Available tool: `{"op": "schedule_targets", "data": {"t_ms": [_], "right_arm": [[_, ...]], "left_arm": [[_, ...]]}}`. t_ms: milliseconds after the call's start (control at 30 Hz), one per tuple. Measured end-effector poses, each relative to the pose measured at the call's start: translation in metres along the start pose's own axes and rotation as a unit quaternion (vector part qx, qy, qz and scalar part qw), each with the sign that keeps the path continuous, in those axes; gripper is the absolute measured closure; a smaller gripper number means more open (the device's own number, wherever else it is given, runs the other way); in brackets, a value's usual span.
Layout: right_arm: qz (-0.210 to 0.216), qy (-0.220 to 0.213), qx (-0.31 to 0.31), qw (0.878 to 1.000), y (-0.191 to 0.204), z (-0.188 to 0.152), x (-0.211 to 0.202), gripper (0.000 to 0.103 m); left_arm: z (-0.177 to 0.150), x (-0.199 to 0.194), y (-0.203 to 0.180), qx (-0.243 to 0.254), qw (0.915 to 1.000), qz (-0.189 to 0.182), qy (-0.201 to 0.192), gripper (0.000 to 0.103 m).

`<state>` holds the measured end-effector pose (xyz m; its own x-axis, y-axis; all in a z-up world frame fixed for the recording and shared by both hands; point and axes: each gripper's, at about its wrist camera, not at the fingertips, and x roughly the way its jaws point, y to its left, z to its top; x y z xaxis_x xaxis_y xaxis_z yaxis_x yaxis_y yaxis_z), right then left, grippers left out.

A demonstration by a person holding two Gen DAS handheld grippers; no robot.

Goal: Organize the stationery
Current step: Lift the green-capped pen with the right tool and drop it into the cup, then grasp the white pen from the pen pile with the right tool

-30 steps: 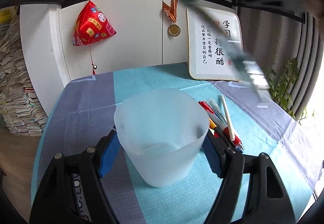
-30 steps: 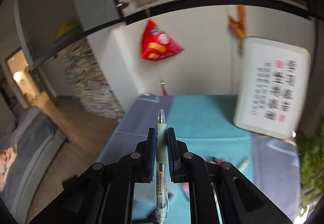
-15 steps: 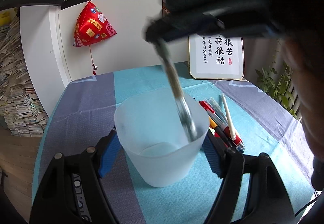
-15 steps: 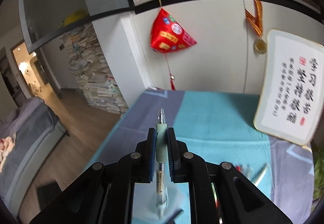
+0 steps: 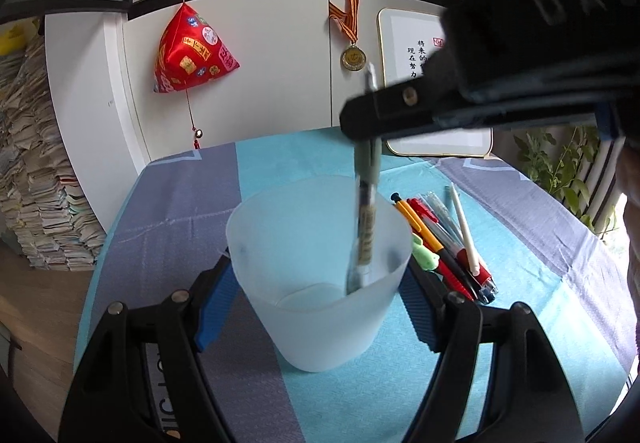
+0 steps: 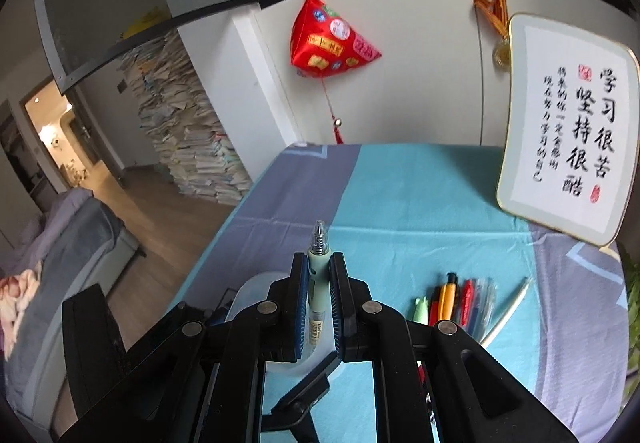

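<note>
Right now the right gripper (image 6: 319, 295) has its fingers (image 6: 298, 303) clamped on the pale green grip of a pen (image 6: 318, 275), tip pointing up at 12 o'clock and the barrel hanging down into the frosted cup (image 5: 320, 275). The left gripper (image 5: 316, 307) has its fingers (image 5: 216, 307) pressed on the cup's sides at 9 and 3 o'clock, holding it upright on the counter (image 5: 500, 323).

If the pen is let go while it leans toward the cup's 3 o'clock wall, its weight could probably tip the light cup, or the pen might bounce off the rim. Squeezing the soft cup too hard could also deform it.

Further out, the remaining pens (image 5: 444, 239) lie in a bundle just beside the cup at 3 o'clock.
</note>
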<state>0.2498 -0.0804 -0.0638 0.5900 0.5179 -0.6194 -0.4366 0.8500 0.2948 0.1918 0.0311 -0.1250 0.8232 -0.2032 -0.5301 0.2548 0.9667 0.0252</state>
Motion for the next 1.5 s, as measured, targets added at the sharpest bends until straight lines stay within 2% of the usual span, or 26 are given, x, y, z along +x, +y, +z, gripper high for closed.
{"op": "schedule_targets", "data": {"t_ms": [300, 333, 400, 467, 600, 633, 700, 733, 767, 867, 1000, 1067, 1200, 1267, 1367, 1433, 1500], "right_arm": [[0.002, 0.019, -0.001, 1.0, 0.0, -0.007, -0.003, 0.091], [0.006, 0.027, 0.0, 1.0, 0.0, -0.008, -0.004, 0.089], [0.01, 0.038, 0.002, 0.999, -0.002, -0.008, -0.008, 0.072], [0.011, 0.026, 0.007, 1.0, -0.006, -0.007, -0.018, 0.066], [0.022, -0.015, 0.048, 0.999, -0.027, -0.001, -0.046, 0.065], [0.012, -0.017, 0.058, 0.998, -0.035, 0.001, -0.048, 0.065], [-0.046, -0.001, 0.08, 0.996, -0.056, 0.002, -0.046, 0.065], [-0.089, 0.021, 0.098, 0.991, -0.071, 0.002, -0.039, 0.065], [-0.114, 0.042, 0.119, 0.985, -0.087, -0.002, -0.032, 0.065], [-0.151, 0.106, 0.174, 0.967, -0.124, -0.015, -0.005, 0.065], [-0.147, 0.142, 0.222, 0.953, -0.151, -0.022, 0.021, 0.065], [-0.163, 0.143, 0.229, 0.949, -0.158, -0.018, 0.028, 0.065], [-0.166, 0.146, 0.248, 0.943, -0.166, -0.011, 0.04, 0.065], [-0.186, 0.149, 0.244, 0.94, -0.166, -0.008, 0.046, 0.065], [-0.203, 0.162, 0.246, 0.934, -0.171, -0.004, 0.056, 0.076], [-0.212, 0.168, 0.247, 0.93, -0.173, -0.004, 0.063, 0.078], [-0.22, 0.171, 0.241, 0.93, -0.173, -0.001, 0.069, 0.088]], "left_arm": [[0.002, 0.0, -0.001, 0.001, 1.0, 0.0, 0.0, 0.03], [0.002, 0.0, -0.001, 0.001, 1.0, 0.0, 0.0, 0.03], [0.003, 0.0, 0.0, -0.001, 1.0, 0.0, 0.0, 0.03], [0.003, 0.0, -0.001, 0.002, 1.0, 0.003, 0.0, 0.03], [0.003, 0.0, 0.0, -0.001, 1.0, 0.002, 0.0, 0.03], [0.003, 0.0, 0.0, -0.001, 1.0, 0.002, 0.0, 0.03], [0.003, 0.0, 0.0, 0.0, 1.0, 0.002, 0.001, 0.03], [0.003, 0.0, 0.0, 0.001, 1.0, 0.002, 0.001, 0.03], [0.003, 0.0, -0.001, 0.002, 1.0, 0.003, 0.0, 0.03], [0.002, -0.001, -0.001, 0.004, 1.0, 0.003, 0.0, 0.03], [0.002, -0.001, -0.001, 0.005, 1.0, 0.003, 0.0, 0.03], [0.002, -0.002, -0.001, 0.006, 1.0, 0.003, 0.0, 0.03], [0.002, -0.002, -0.002, 0.009, 1.0, 0.003, 0.0, 0.03], [0.002, -0.002, -0.002, 0.011, 0.9999, 0.003, 0.0, 0.03], [0.002, -0.002, -0.001, 0.011, 0.9999, 0.002, 0.0, 0.03], [0.002, -0.003, -0.001, 0.012, 0.9999, 0.002, 0.0, 0.03], [0.002, -0.003, -0.002, 0.013, 0.9999, 0.0, 0.0, 0.03]]}}
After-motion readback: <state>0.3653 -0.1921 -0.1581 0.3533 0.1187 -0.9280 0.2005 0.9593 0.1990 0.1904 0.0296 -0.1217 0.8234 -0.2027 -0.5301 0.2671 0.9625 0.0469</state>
